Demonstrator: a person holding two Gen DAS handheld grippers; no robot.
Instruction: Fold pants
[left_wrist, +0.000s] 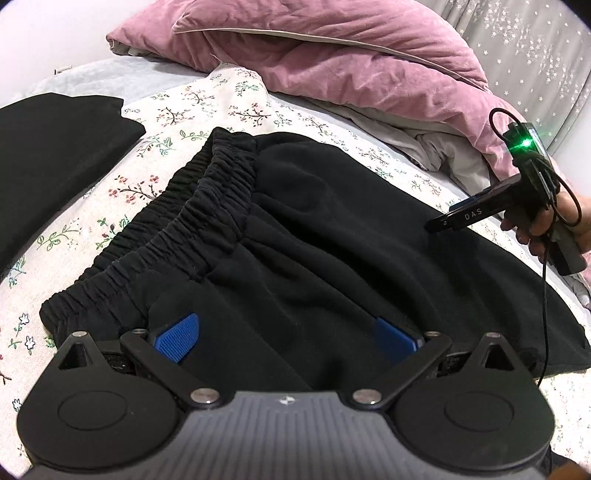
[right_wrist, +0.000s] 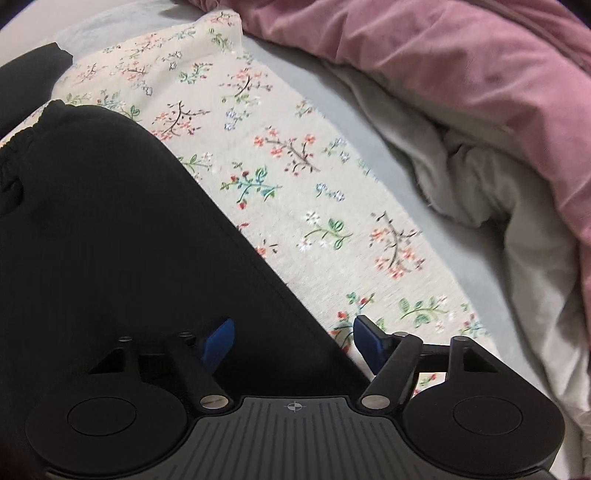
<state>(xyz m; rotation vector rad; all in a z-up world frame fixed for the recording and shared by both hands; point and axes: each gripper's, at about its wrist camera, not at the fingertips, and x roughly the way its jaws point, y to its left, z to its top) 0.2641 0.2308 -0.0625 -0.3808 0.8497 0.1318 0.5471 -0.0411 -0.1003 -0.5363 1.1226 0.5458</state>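
Left wrist view: black pants (left_wrist: 295, 236) lie folded on a flowered sheet (left_wrist: 177, 110), waistband at left. The left gripper (left_wrist: 288, 338) hangs over them, jaws wide, holding nothing.

Right wrist view: the right gripper (right_wrist: 293, 341), jaws apart and empty, straddles the pants' edge; a pink quilt (right_wrist: 461, 55) lies beyond.

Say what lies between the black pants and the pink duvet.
In the right wrist view, only bedding: the floral sheet, then a grey strip, between the pants and the pink duvet.
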